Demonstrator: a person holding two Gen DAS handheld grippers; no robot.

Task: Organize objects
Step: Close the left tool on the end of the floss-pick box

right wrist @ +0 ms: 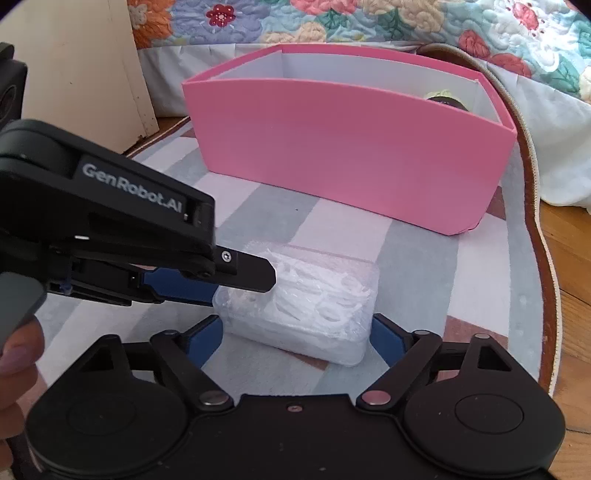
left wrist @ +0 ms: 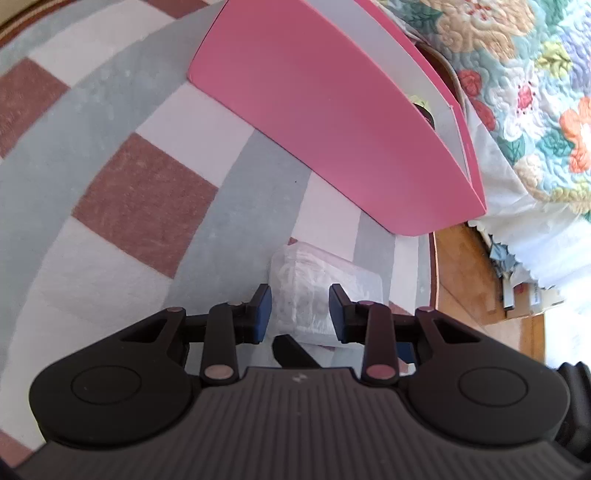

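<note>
A clear plastic box of white floss picks (right wrist: pixel 314 306) lies on the checked rug (right wrist: pixel 424 266), in front of an open pink box (right wrist: pixel 351 155). My left gripper (right wrist: pixel 242 288) comes in from the left and is shut on the floss box's left end. In the left wrist view its blue pads sit against the floss box (left wrist: pixel 306 284), with the left gripper (left wrist: pixel 300 310) pointing at the pink box (left wrist: pixel 314 110). My right gripper (right wrist: pixel 295 332) stands open, its blue pads flanking the box's near edge on both short ends. A dark item (right wrist: pixel 445 98) lies inside the pink box.
A floral quilt (right wrist: pixel 332 22) hangs behind the pink box. Wooden floor (right wrist: pixel 569 266) shows past the rug's brown edge on the right. A cream panel (right wrist: pixel 92 74) stands at the back left. A person's thumb (right wrist: pixel 14 362) holds the left gripper's handle.
</note>
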